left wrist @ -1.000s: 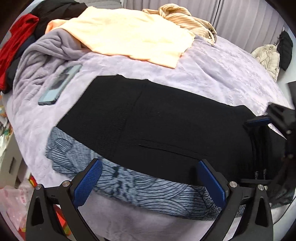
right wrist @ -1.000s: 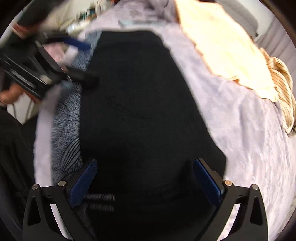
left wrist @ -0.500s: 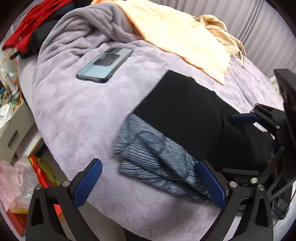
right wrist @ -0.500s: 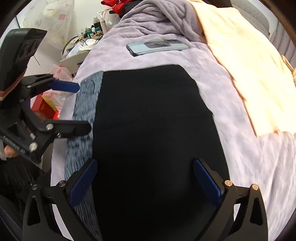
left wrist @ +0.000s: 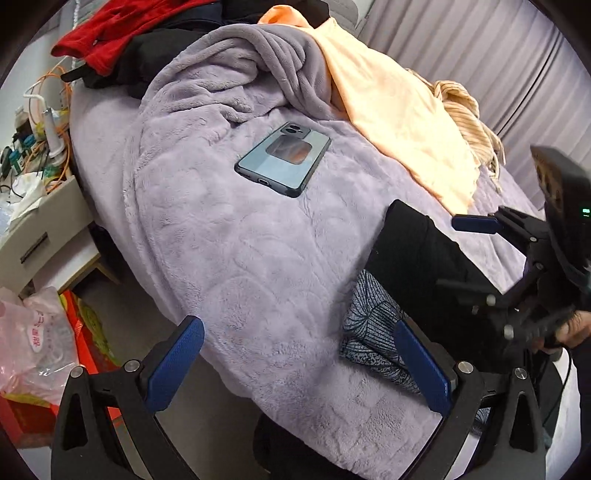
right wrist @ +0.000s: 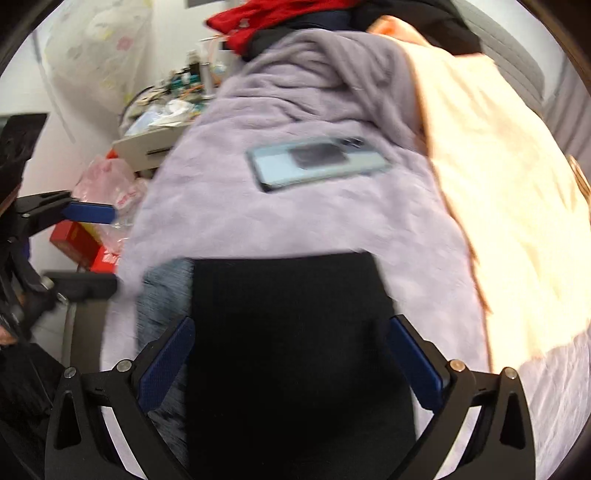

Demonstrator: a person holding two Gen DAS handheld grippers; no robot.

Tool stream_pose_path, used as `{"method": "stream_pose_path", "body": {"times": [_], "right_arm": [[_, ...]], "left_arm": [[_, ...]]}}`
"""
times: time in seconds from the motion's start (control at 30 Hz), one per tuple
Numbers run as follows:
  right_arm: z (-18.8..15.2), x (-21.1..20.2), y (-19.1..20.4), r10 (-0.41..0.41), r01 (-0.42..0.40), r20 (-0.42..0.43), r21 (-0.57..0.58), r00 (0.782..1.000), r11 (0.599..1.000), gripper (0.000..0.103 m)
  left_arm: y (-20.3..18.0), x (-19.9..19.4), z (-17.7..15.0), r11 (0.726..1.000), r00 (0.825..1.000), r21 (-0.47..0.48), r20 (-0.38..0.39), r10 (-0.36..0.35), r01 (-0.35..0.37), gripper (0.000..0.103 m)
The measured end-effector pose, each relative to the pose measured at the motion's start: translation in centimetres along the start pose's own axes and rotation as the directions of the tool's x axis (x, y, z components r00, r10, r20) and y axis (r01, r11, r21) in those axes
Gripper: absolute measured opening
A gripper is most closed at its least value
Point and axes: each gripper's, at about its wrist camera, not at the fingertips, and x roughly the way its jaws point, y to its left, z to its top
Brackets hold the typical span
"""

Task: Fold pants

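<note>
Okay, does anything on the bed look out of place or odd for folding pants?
Yes: a phone lies loose on the purple blanket, just beyond the folded black pants. Other clothes are heaped behind it.

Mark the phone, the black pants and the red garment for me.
phone (left wrist: 282, 158): left wrist view, middle of its back.
black pants (right wrist: 295, 332): right wrist view, centre of the folded panel.
red garment (left wrist: 110, 33): left wrist view, its middle.

Pink plastic bag (left wrist: 29, 343) at left edge of left wrist view: red printed characters, too small and creased to read. Red box (left wrist: 83, 336) beside it: yellow print, illegible. Phone (left wrist: 283, 159) on bed: no readable mark. Right wrist view: blurred, nothing legible.
</note>
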Motion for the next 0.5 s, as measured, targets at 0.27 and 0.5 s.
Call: {"method": "stream_pose_path", "body": {"times": [0.27, 0.5], "right_arm": [[-1.3, 5.3, -5.1, 0.246, -0.218, -0.144, 0.187, 0.958, 0.958, 0.103], [-0.6, 6.7, -6.1, 0.345, -0.309, -0.19, 0.194, 0.919, 0.931, 0.103]], "left_arm": [[-1.2, 0.6, -0.8, 0.98, 0.984, 0.102, -0.059, -0.166, 0.171, 0.103], [-1.7, 0.2, -1.3, 0.967, 0.977, 0.144, -0.078, -0.2, 0.21, 0.103]]}}
